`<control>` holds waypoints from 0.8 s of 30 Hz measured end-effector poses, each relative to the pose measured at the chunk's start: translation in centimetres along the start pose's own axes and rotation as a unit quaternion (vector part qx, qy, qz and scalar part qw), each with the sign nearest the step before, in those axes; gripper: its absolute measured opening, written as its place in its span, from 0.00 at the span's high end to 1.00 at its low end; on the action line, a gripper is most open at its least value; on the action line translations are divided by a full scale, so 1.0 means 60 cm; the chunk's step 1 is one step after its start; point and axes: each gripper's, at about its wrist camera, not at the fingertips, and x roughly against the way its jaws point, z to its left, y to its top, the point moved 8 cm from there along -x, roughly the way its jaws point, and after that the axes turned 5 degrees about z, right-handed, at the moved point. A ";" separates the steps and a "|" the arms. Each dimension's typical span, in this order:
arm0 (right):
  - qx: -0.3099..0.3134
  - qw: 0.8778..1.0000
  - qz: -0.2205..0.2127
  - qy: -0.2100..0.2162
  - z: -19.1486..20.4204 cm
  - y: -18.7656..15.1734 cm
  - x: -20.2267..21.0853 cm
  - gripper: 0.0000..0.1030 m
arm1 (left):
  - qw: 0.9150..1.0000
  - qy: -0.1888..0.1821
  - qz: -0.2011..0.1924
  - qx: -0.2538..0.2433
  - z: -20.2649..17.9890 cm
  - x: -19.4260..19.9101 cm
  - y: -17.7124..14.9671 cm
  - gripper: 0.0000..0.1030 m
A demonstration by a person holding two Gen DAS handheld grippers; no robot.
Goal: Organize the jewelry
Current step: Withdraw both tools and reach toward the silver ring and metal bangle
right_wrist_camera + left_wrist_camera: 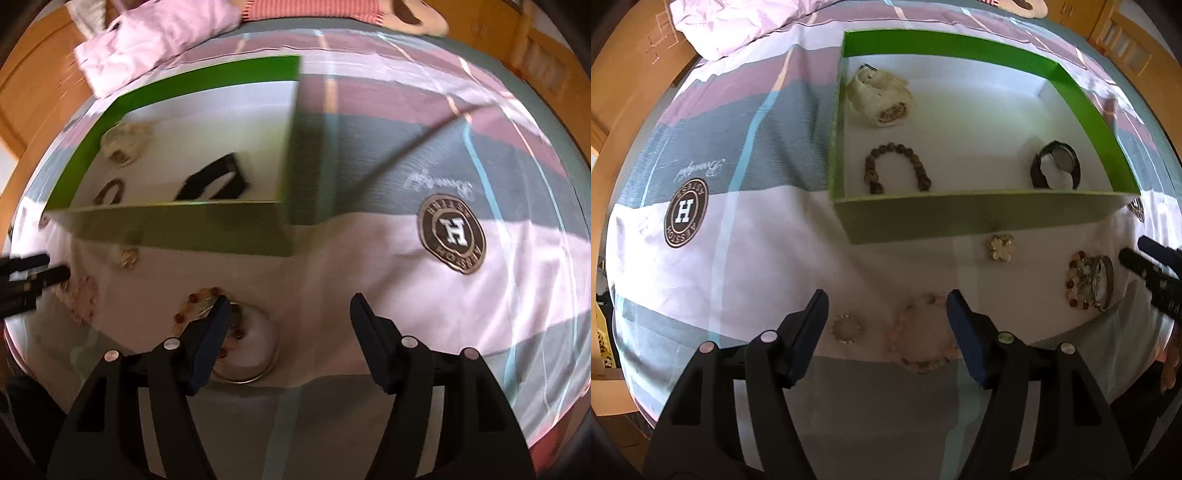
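A green box (960,218) with a white floor holds a cream pouch (879,96), a brown bead bracelet (897,168) and a black watch (1056,166). On the bedsheet in front of it lie a gold clover piece (1000,247), a pink bead bracelet (923,332) and a small pearl ring (846,328). My left gripper (886,306) hangs open above the pink bracelet. My right gripper (290,306) is open too, its left finger over an amber bead bracelet (195,299) and a silver bangle (255,350). Nothing is gripped.
The striped bedsheet (738,258) carries round logo prints (451,234). A crumpled pink quilt (738,26) lies beyond the box. Wooden bed rails (33,85) run along both sides. The other gripper shows at each view's edge.
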 end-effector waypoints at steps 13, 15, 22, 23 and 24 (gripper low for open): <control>0.129 0.991 0.029 -0.004 0.092 -0.034 -0.022 0.30 | 1.000 0.010 0.010 -0.009 -0.009 -0.007 -0.011 0.22; 0.133 0.990 0.038 -0.017 0.090 -0.039 -0.032 0.30 | 1.000 0.011 0.012 -0.012 -0.011 -0.008 -0.013 0.21; 0.123 0.992 0.036 -0.002 0.086 -0.040 -0.037 0.39 | 1.000 0.011 0.013 -0.017 -0.018 -0.008 -0.017 0.19; 0.122 0.992 0.035 0.005 0.088 -0.039 -0.034 0.41 | 1.000 0.012 0.014 -0.018 -0.019 -0.008 -0.017 0.19; 0.121 0.992 0.032 0.009 0.090 -0.038 -0.032 0.41 | 1.000 0.012 0.014 -0.018 -0.019 -0.009 -0.017 0.18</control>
